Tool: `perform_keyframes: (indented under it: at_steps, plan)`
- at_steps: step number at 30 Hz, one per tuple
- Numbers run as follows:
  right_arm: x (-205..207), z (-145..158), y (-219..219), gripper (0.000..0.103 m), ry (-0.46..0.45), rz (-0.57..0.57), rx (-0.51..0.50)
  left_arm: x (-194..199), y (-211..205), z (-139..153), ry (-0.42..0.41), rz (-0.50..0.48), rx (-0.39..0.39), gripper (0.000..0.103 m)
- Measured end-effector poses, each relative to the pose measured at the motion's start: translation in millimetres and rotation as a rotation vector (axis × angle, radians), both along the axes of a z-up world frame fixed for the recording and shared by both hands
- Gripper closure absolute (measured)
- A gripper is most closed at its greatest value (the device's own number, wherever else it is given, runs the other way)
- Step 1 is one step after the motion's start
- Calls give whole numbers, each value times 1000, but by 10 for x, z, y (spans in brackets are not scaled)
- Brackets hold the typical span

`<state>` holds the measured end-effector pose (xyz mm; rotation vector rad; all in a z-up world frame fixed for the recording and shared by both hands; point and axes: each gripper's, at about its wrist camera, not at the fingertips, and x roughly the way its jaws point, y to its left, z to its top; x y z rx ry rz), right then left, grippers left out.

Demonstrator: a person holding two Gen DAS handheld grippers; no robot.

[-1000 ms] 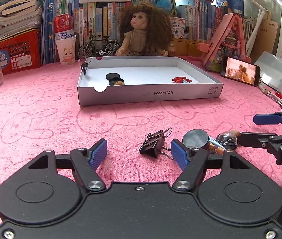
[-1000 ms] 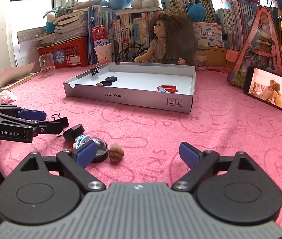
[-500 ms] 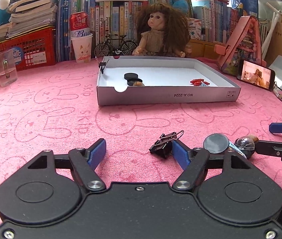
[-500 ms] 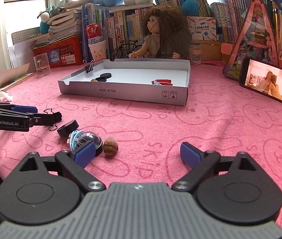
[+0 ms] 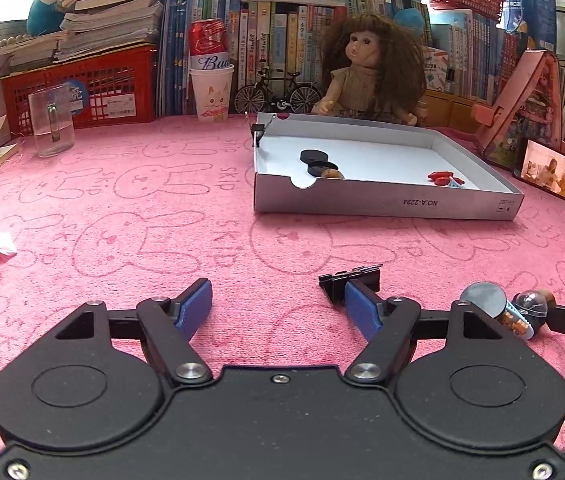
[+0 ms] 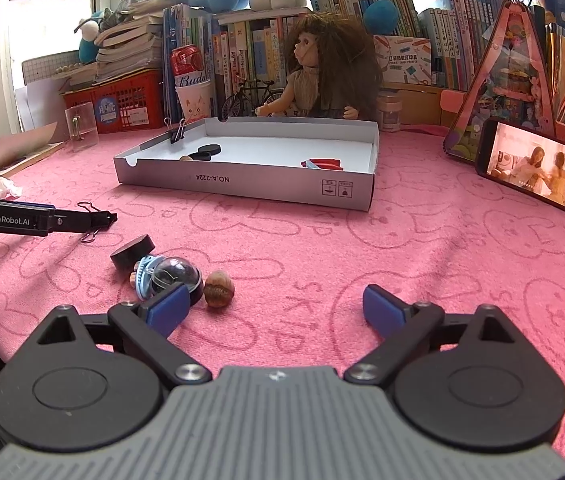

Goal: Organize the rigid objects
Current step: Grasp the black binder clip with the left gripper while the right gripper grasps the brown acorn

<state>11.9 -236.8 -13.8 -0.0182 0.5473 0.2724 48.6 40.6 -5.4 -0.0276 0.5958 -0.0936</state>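
L gripper (image 5: 278,306) gapes empty, binder clip (image 5: 349,279) at its 1 o'clock by the rt pad: shift rt, straddle clip body, then squeeze; R gripper (image 6: 270,306) also gapes, idle.

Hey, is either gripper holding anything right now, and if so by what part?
Nothing is held. The left gripper stands open beside the binder clip; the right gripper is open over bare cloth.

The counter (image 5: 130,224) is covered in a pink, nappy terry cloth stamped with rabbit outlines. On it sits a shallow tray (image 5: 386,202) of matt white card, and nearer lie a matt black binder clip (image 5: 336,282) with thin wire handles and a glossy clear dome (image 6: 176,274). The tongs (image 5: 278,306) are matt black plastic with blue ribbed pads (image 5: 198,306) and bright metal screws.
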Motion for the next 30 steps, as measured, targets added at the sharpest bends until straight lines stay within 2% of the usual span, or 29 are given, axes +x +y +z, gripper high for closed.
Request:
perform_keyframes:
  at_steps: [6,15,20,26,29,30]
  plan:
    - [-7,-19,7,5,-24,-49,-34,5,76,56,-26,59,-28,32]
    - [-43,-21,10,8,-47,-51,-43,-119,-126,114,-60,-25,-29,32]
    - [-82,-49,72,12,-47,-24,-41,-138,-264,80,-49,-56,-27,32]
    - [-126,-70,146,17,-72,-24,-55,-84,-399,31,-34,-43,-19,40]
    - [-148,-78,178,22,-85,-32,-54,-42,-434,24,-23,-26,-30,49]
    - [-155,-79,189,24,-88,-35,-54,-31,-444,21,-22,-23,-32,56]
